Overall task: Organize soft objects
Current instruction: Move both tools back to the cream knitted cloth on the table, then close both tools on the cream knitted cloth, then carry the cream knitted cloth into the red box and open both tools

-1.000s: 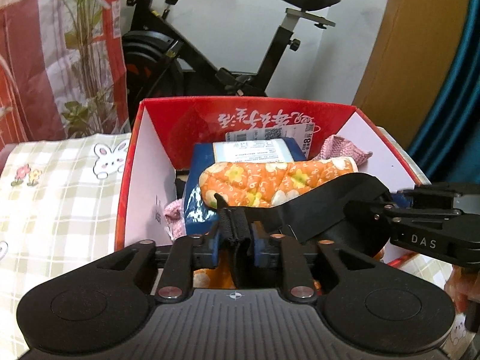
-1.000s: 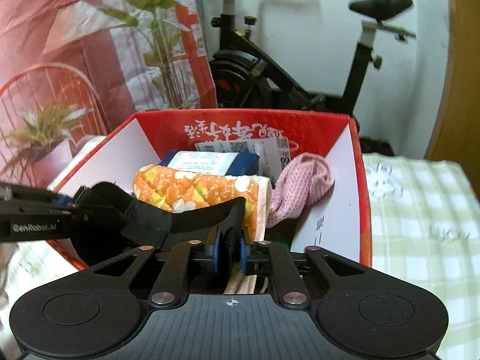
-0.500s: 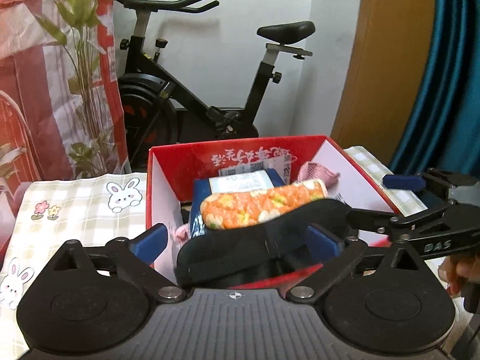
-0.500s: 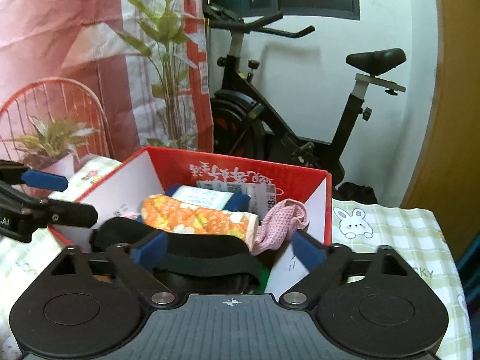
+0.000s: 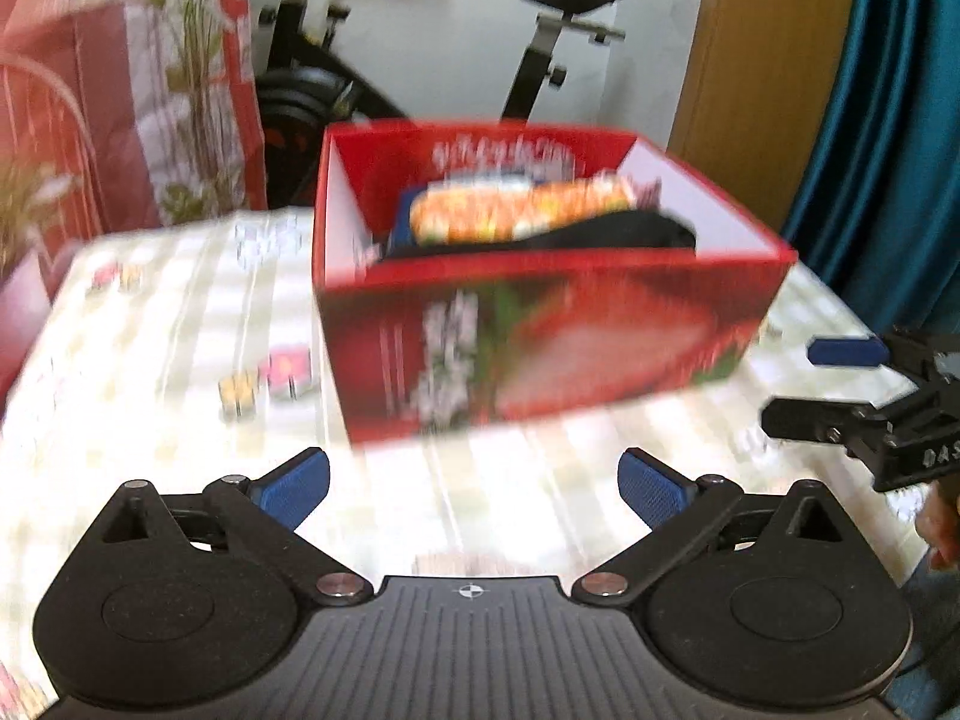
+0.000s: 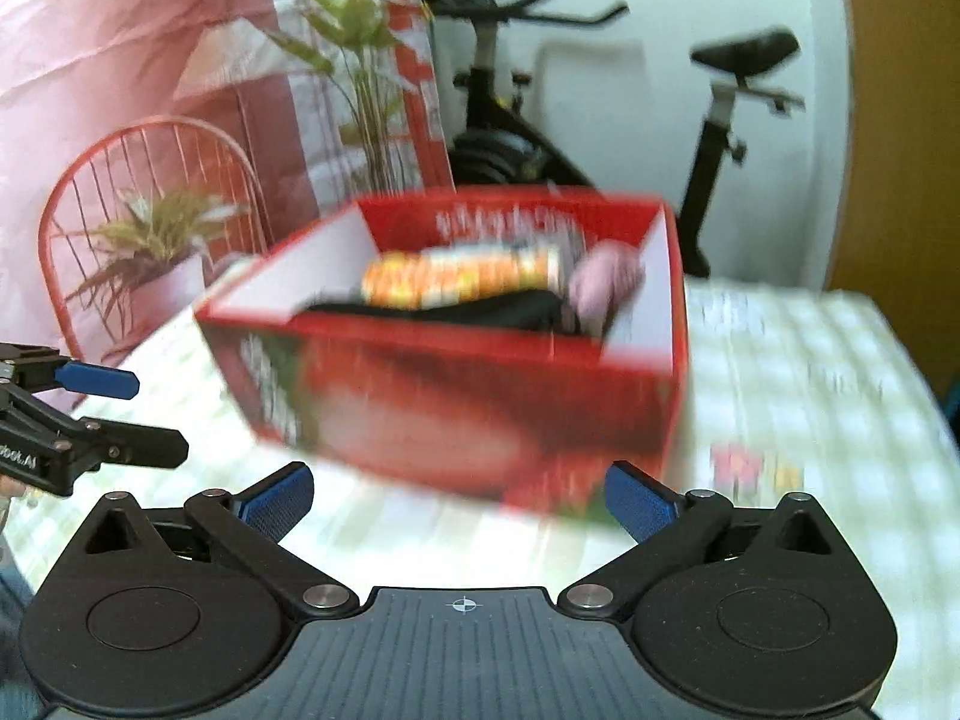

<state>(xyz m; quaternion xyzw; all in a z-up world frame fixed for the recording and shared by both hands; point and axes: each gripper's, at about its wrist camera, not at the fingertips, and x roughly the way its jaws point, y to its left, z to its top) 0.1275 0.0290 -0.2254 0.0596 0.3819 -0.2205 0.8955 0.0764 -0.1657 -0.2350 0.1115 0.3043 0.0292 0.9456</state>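
Observation:
A red cardboard box (image 5: 540,348) (image 6: 456,396) stands on the checked tablecloth. Inside lie a black strap-like soft item (image 5: 576,237) (image 6: 480,309), an orange floral roll (image 5: 522,210) (image 6: 462,273), a pink knit cloth (image 6: 603,288) and a blue pack (image 5: 402,228). My left gripper (image 5: 474,483) is open and empty, in front of the box above the table. My right gripper (image 6: 456,495) is open and empty, also in front of the box. Each gripper shows at the edge of the other's view, the right one (image 5: 840,384) and the left one (image 6: 114,414). Both views are blurred.
The checked tablecloth (image 5: 150,372) with small prints covers the table around the box. An exercise bike (image 5: 372,90) stands behind the table. A potted plant (image 6: 150,252) and a red wire chair (image 6: 150,144) stand at the left, a blue curtain (image 5: 888,120) at the right.
Both grippers, shut on the black strap a second ago, opened and let it drop into the box. Both have pulled back, away from the box.

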